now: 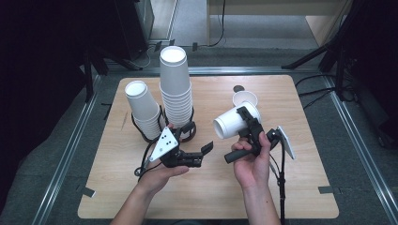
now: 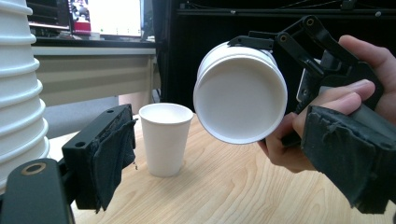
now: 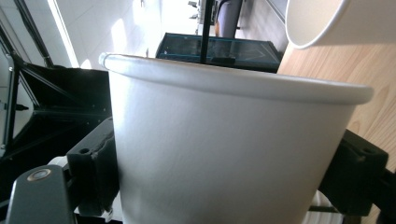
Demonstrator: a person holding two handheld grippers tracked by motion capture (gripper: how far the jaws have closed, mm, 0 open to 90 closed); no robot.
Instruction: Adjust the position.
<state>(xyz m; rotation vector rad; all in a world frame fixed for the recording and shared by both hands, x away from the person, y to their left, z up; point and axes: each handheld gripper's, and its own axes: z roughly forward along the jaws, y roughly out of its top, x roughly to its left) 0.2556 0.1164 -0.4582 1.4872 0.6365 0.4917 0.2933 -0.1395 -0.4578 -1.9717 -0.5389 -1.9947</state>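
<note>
Right gripper [image 1: 248, 123] clamps smooth white paper cup [image 1: 231, 123] — tapered, rolled rim.

A: Where is everything from the standing cup [image 2: 165, 137]?

B: It stands upright on the counter [image 2: 233, 186]. Just right and higher, the right tool [image 2: 299, 42] clamps a tipped cup [image 2: 240, 93]. Far left rises a cup stack [image 2: 21, 88]; the left tool [image 2: 224, 163] gapes empty.

Overhead view and left gripper view (low, close) share the held cup [image 1: 231, 123].
</note>
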